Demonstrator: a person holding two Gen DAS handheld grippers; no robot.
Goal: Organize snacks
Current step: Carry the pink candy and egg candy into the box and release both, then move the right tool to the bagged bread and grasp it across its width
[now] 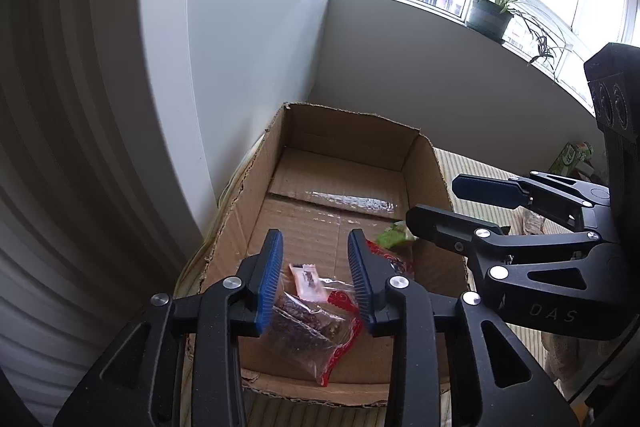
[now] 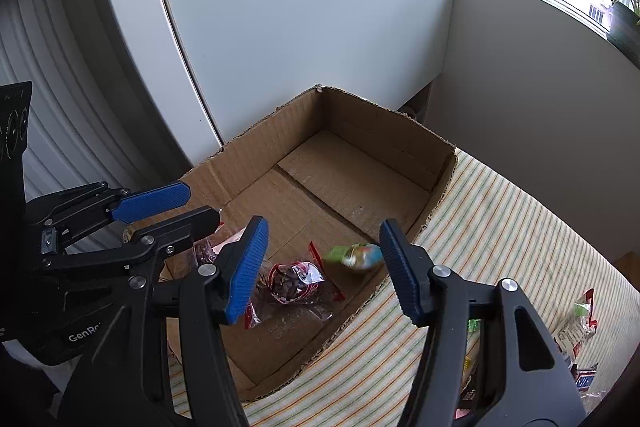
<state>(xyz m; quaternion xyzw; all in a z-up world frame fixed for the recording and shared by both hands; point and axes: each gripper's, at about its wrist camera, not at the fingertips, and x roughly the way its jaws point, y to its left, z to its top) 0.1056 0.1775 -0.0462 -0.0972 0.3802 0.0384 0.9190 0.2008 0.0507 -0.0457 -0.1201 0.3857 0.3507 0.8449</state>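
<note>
I have both grippers over the open brown cardboard box [image 2: 360, 147] on the striped cloth [image 2: 500, 227]. My left gripper [image 1: 316, 275] has its fingers spread, empty, above the clear red-edged snack bag [image 1: 316, 323] on the box floor. My right gripper [image 2: 324, 267] is wide too, the small green-and-blue snack packet [image 2: 356, 255] blurred between its fingers.

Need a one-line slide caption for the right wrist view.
Open right gripper above cardboard box holding snack packets.
</note>
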